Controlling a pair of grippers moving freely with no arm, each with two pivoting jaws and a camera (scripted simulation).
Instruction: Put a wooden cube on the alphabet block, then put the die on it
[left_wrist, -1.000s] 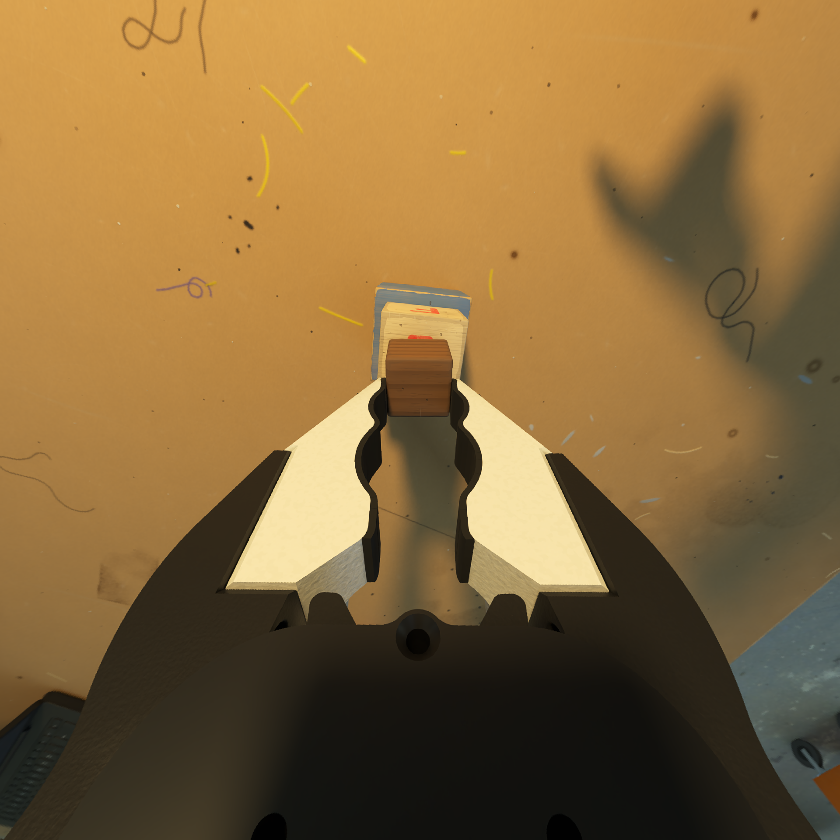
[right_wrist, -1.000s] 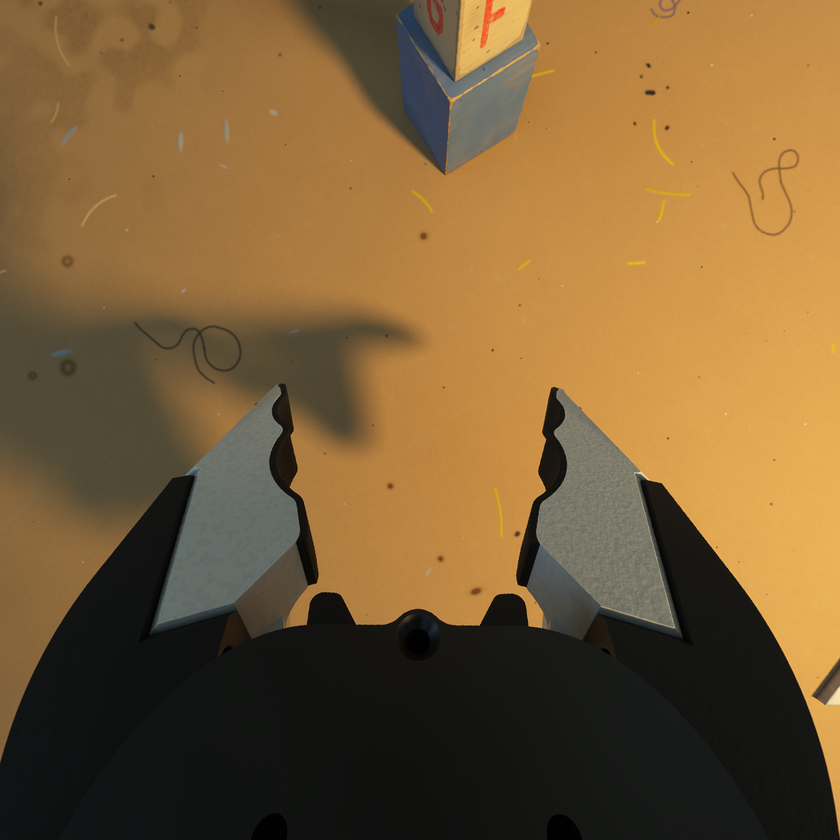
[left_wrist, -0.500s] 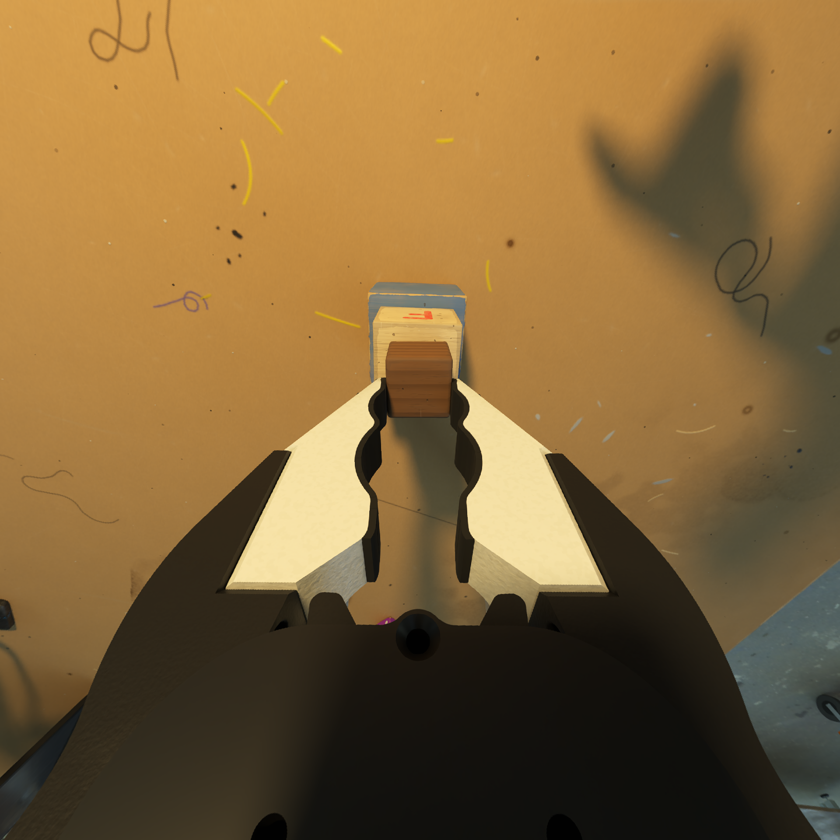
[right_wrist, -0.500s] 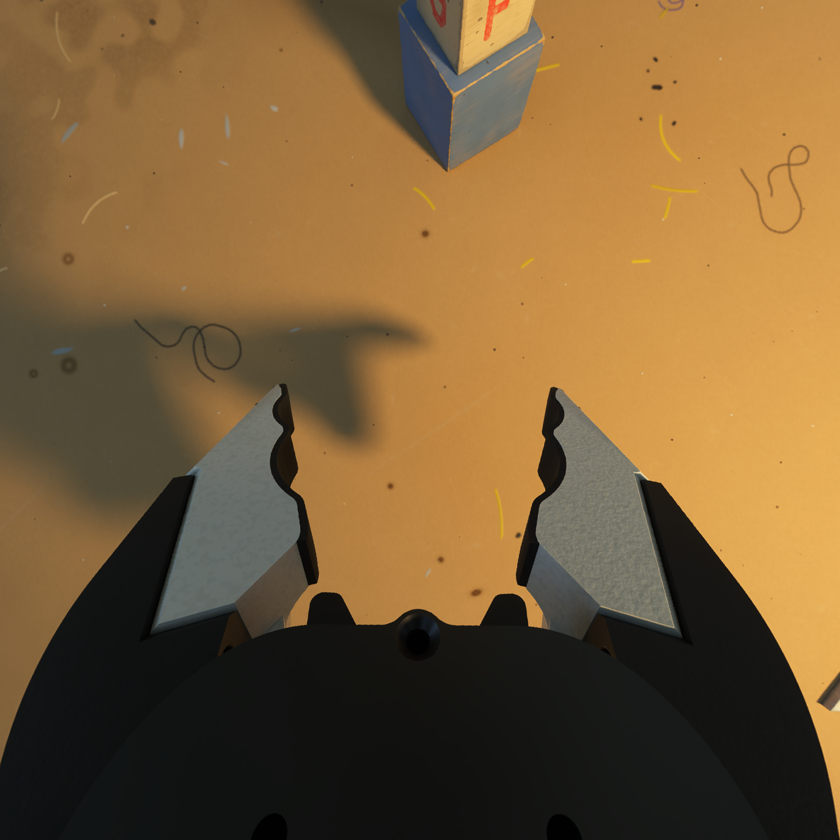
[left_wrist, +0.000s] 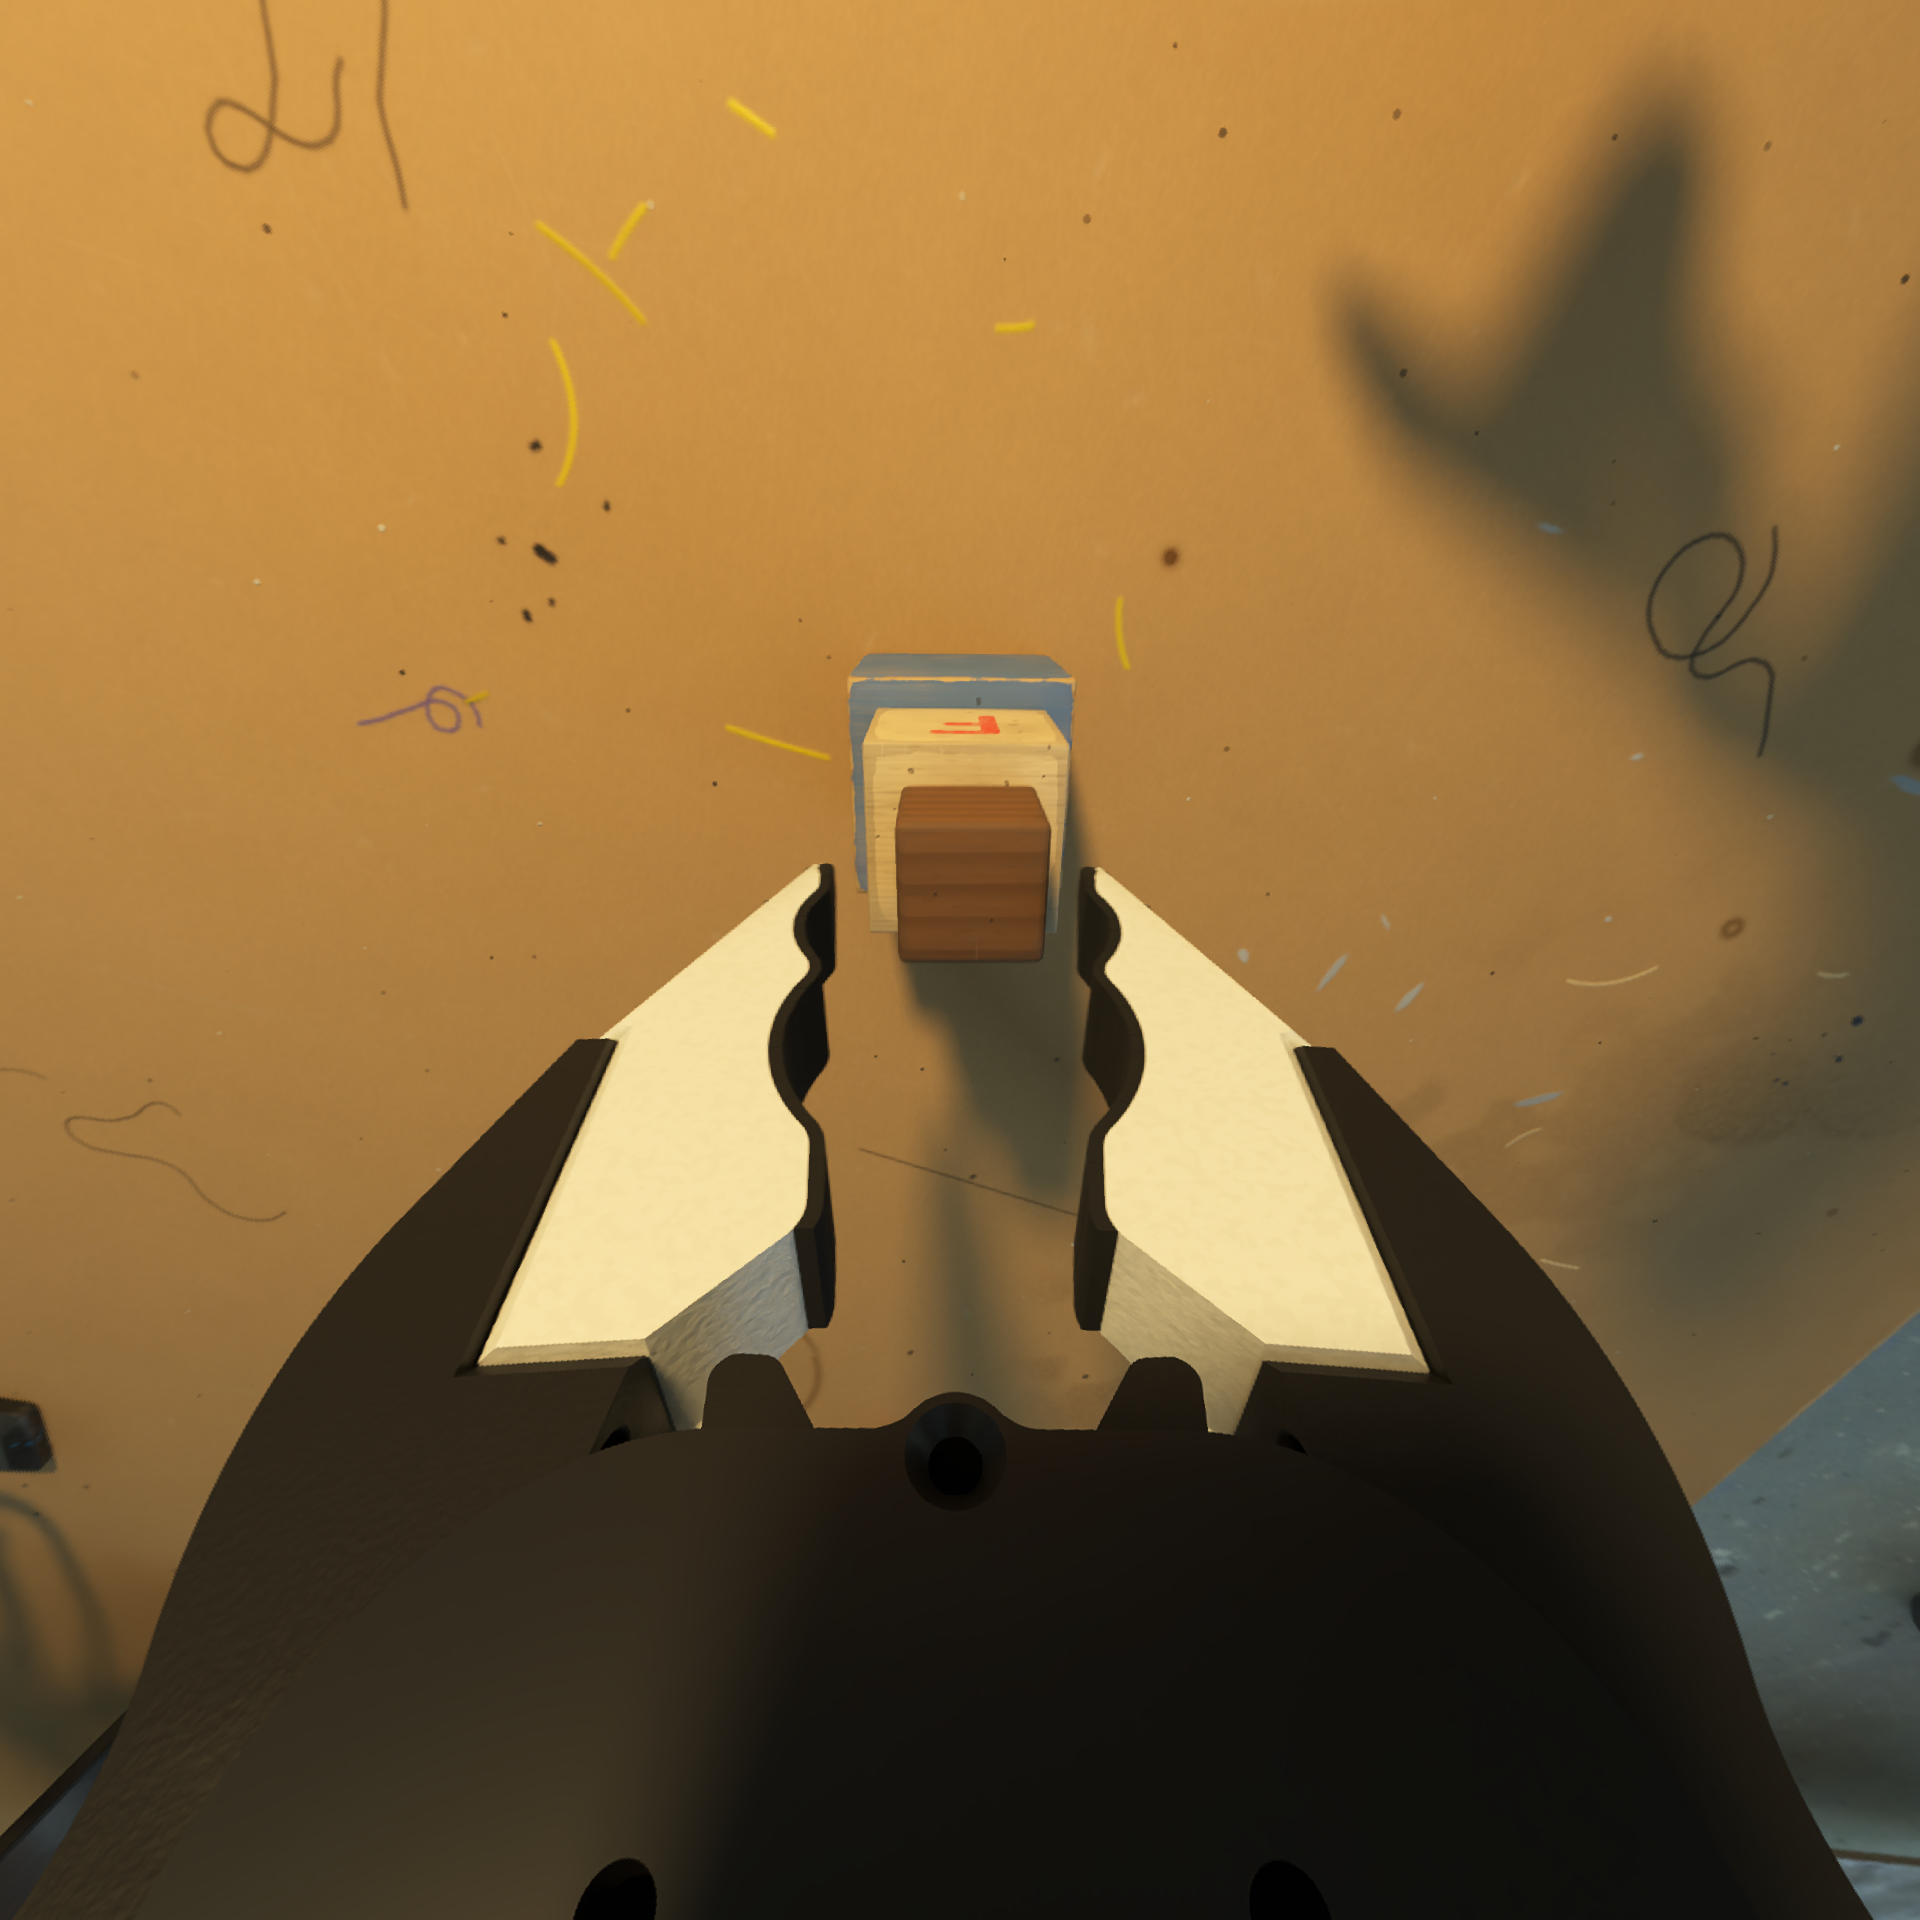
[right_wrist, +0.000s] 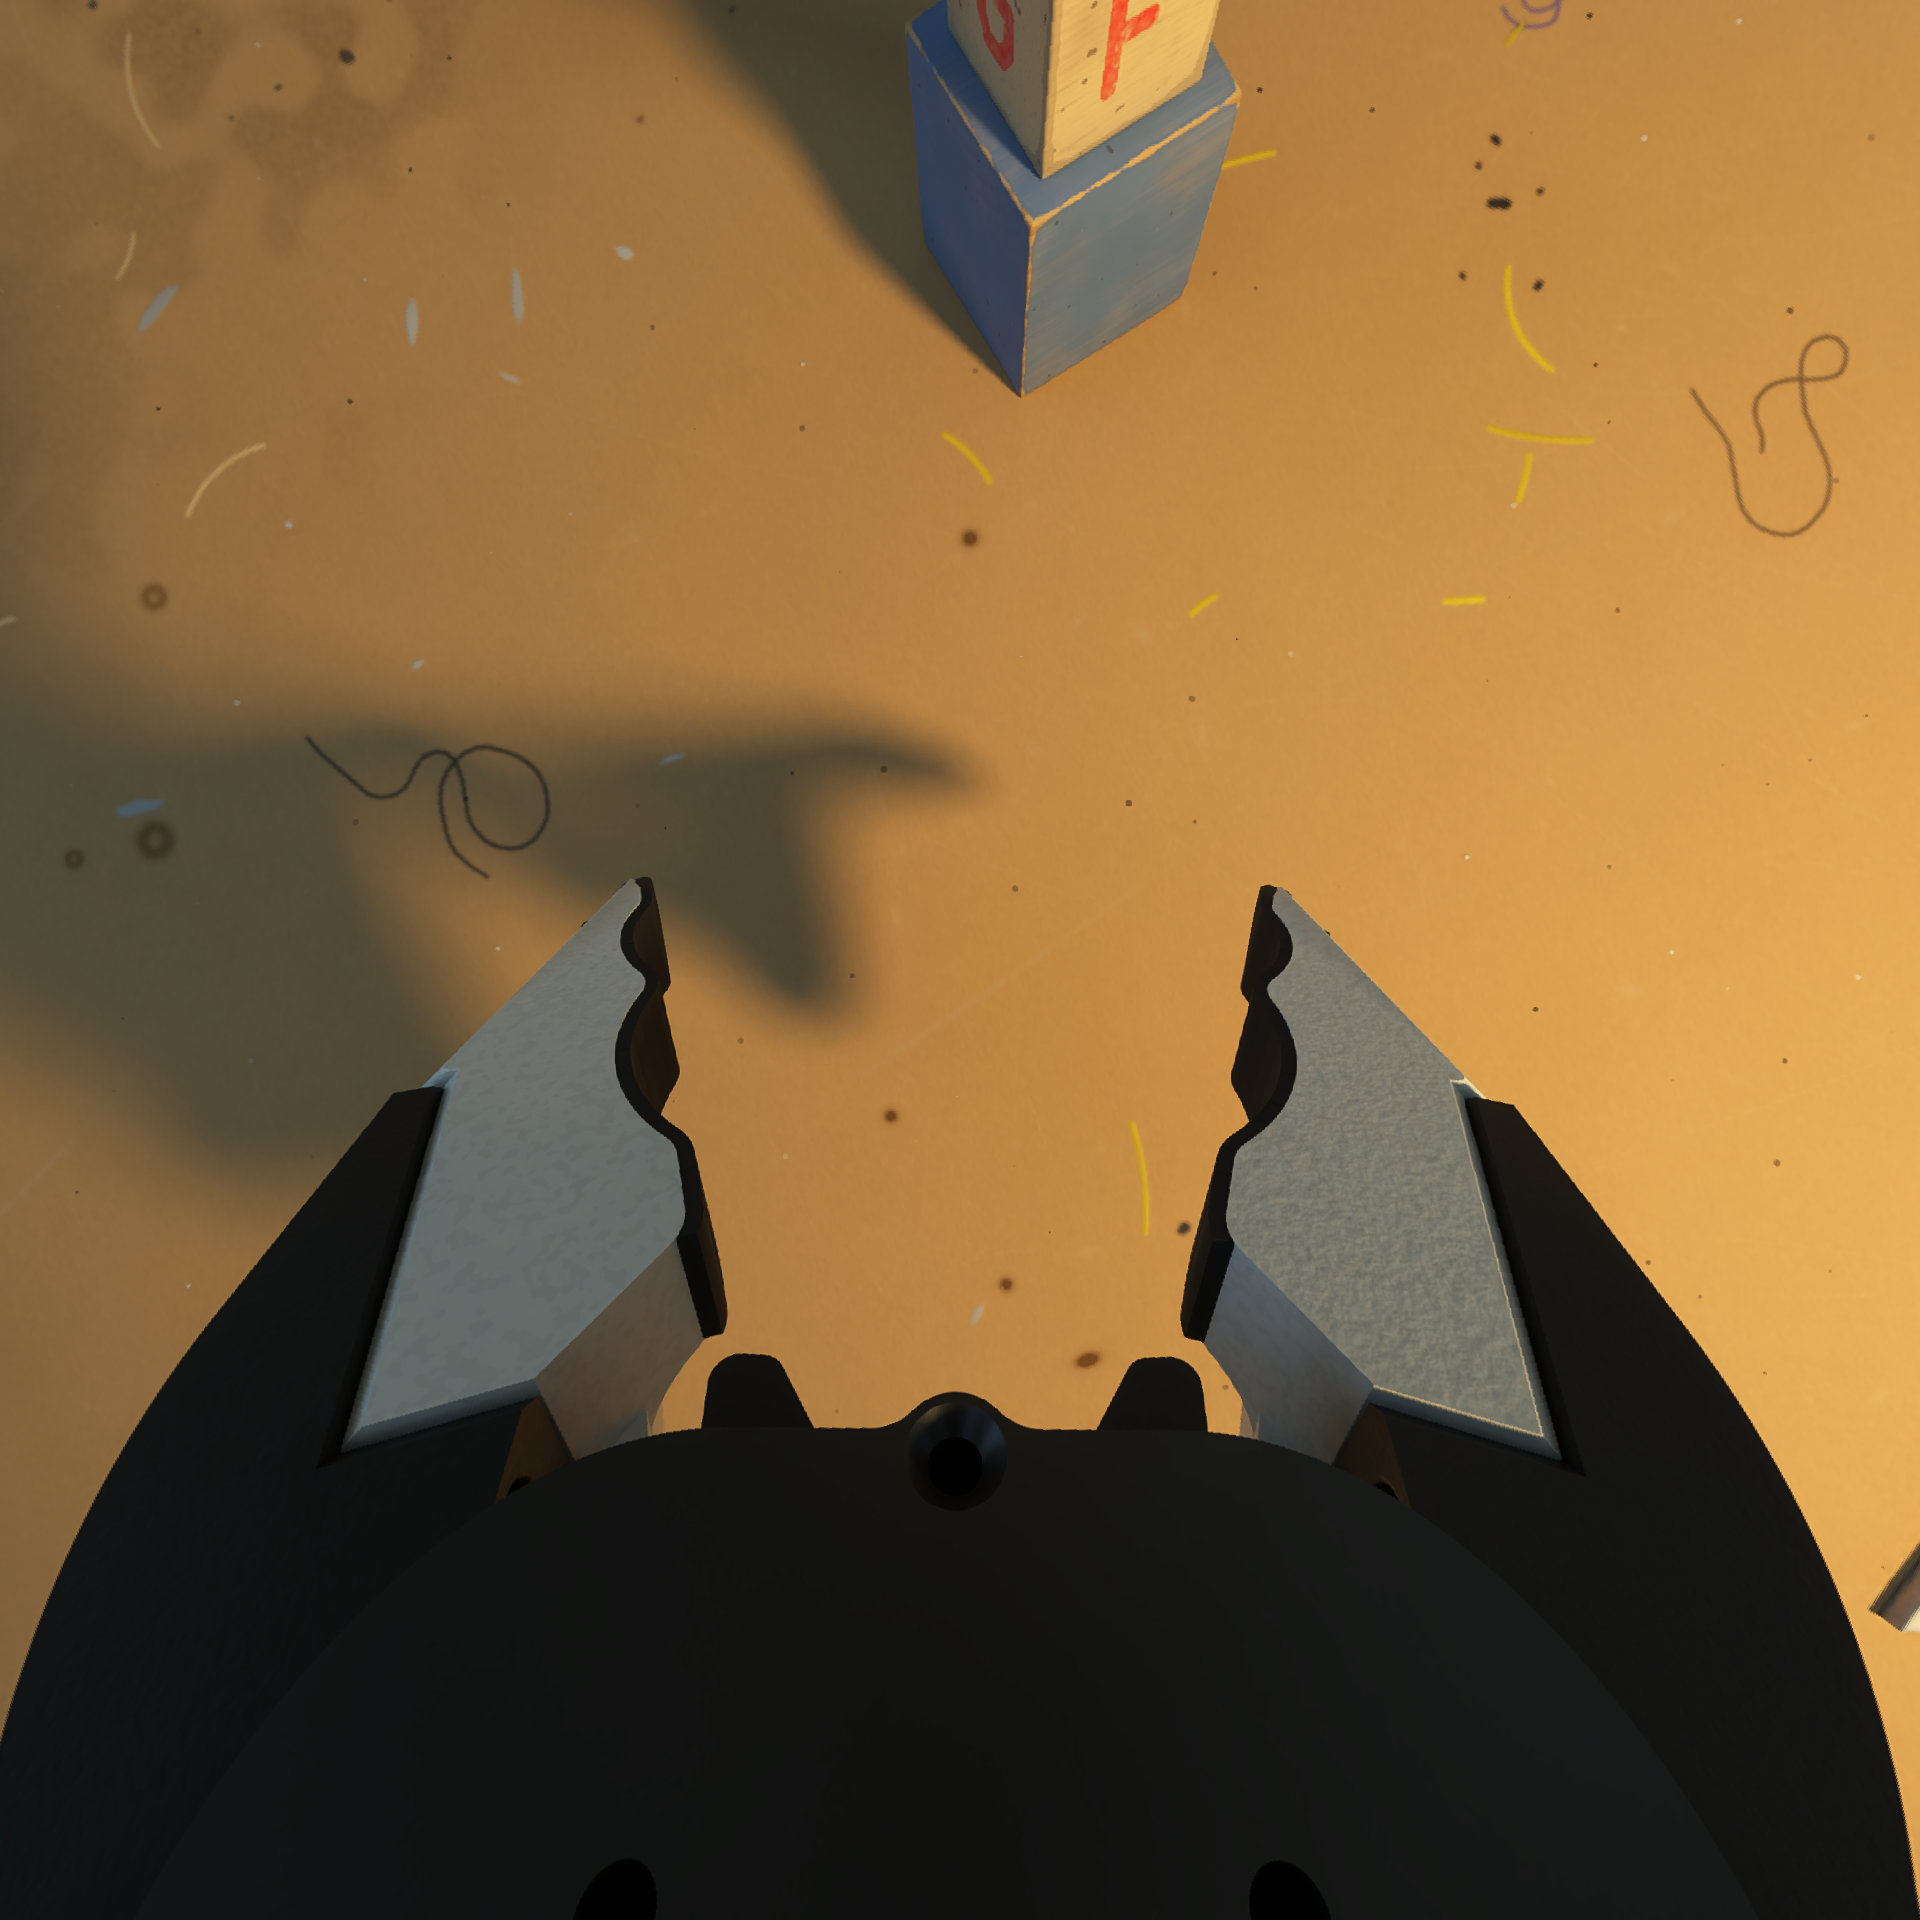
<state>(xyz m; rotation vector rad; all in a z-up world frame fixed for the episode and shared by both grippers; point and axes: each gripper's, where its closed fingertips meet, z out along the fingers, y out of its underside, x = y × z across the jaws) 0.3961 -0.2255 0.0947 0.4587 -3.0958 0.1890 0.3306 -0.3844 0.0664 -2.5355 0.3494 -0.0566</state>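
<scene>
In the left wrist view, seen from above, a brown wooden cube (left_wrist: 971, 873) sits on the pale alphabet block (left_wrist: 966, 738) with red letters. That block stands on a blue cube (left_wrist: 961, 681). My left gripper (left_wrist: 956, 883) is open; its fingertips stand either side of the brown cube with a small gap on each side. In the right wrist view the blue cube (right_wrist: 1101, 260) and the alphabet block (right_wrist: 1091, 73) stand at the top edge; the brown cube is cut off. My right gripper (right_wrist: 951, 888) is open, empty and well short of the stack. No die is in view.
The orange-brown tabletop (left_wrist: 416, 935) bears scribbles, specks and gripper shadows. Its edge and grey floor (left_wrist: 1818, 1558) show at the lower right of the left wrist view. A dark object (left_wrist: 21, 1434) sits at its left edge. A grey corner (right_wrist: 1901, 1600) shows at the right wrist view's right edge.
My left gripper has opened and let go of the brown cube, which stays on the alphabet block. The right gripper has barely moved.
</scene>
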